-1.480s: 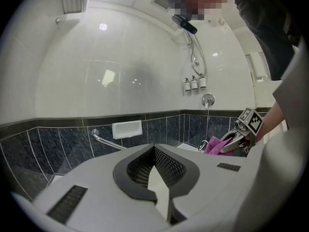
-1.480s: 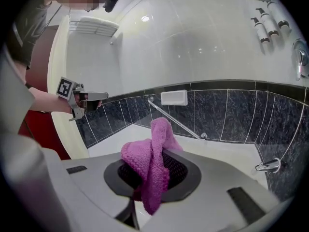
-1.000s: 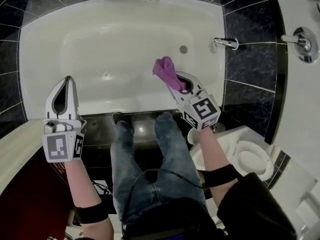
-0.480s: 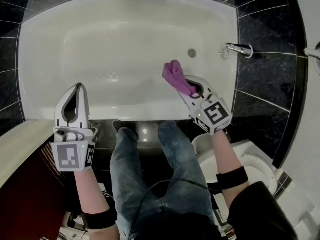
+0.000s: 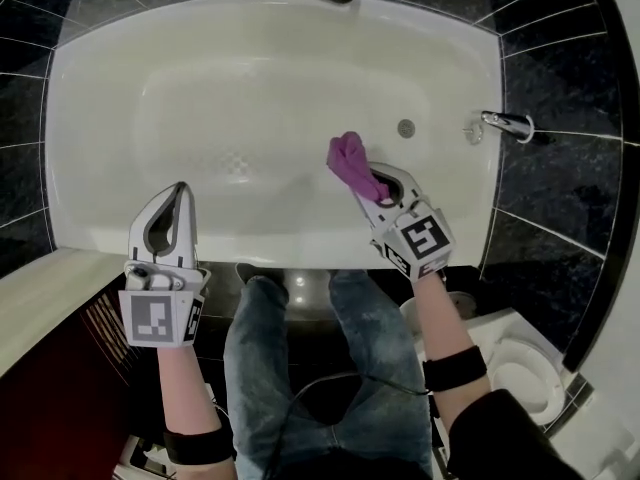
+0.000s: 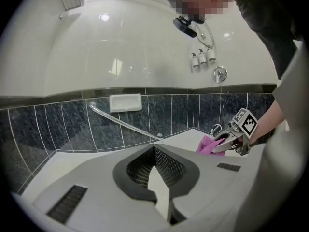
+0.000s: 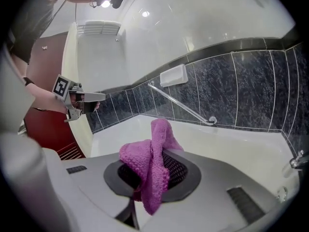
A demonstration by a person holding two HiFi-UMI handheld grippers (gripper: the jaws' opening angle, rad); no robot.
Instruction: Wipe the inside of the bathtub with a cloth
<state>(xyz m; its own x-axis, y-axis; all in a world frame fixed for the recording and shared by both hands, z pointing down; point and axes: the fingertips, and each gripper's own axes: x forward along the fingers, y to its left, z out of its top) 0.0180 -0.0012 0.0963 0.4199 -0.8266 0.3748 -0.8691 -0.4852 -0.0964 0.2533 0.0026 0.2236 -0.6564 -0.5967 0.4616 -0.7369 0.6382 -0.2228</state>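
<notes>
Right hand-held gripper (image 5: 370,186) — clamped on purple cloth (image 5: 349,162), held over the bathtub (image 5: 250,78) floor. Soft, light, floppy; I'd grip its bunched middle. Left hand-held gripper (image 5: 177,196) — closed, empty.

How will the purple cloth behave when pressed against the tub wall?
The purple cloth is probably soft and floppy: it bunches and droops over the jaws of the right gripper. Its knitted surface suggests light weight and some grip, yet it may slide on the glossy bathtub.
</notes>
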